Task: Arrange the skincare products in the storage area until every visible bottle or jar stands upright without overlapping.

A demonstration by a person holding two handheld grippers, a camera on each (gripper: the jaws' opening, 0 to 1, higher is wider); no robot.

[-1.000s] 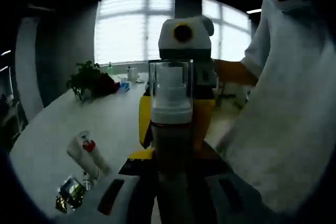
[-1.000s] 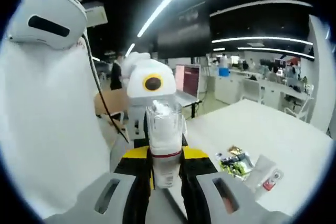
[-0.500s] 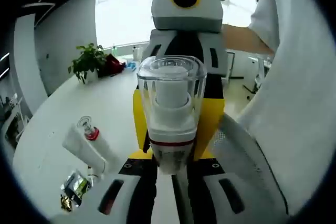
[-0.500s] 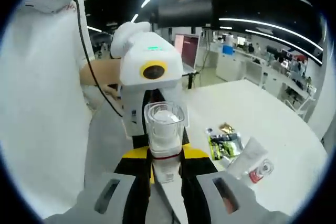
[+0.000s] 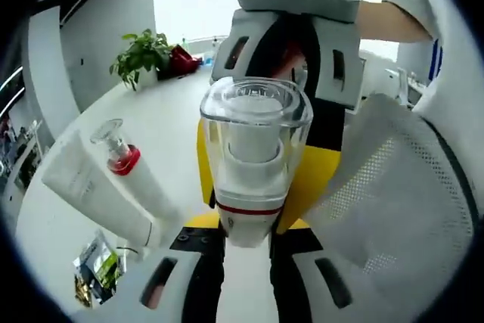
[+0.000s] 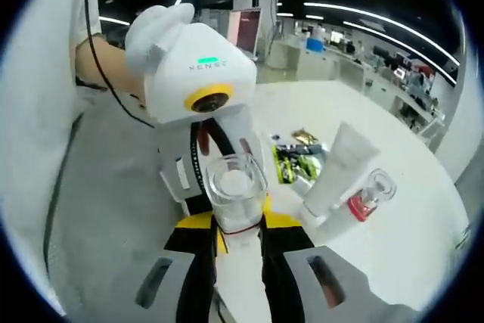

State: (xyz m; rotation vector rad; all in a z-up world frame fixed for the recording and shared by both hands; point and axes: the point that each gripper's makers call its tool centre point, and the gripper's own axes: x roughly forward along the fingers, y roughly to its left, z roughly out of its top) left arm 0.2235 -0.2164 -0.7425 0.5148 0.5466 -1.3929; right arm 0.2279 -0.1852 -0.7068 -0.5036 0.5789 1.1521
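Clear-capped pump bottle [image 5: 255,158], rigid and probably slick and light, held between both grippers above the white table [image 5: 162,122]. Left gripper [image 5: 246,251] and right gripper [image 6: 238,251] each clamp its lower body; best held there, below the removable cap. A white tube [image 5: 98,187] lies beside sachets [image 6: 291,158].

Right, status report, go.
Both grippers shut on the clear-capped bottle, held between them above the table. White tube lying flat, not upright. Sachets beside it.
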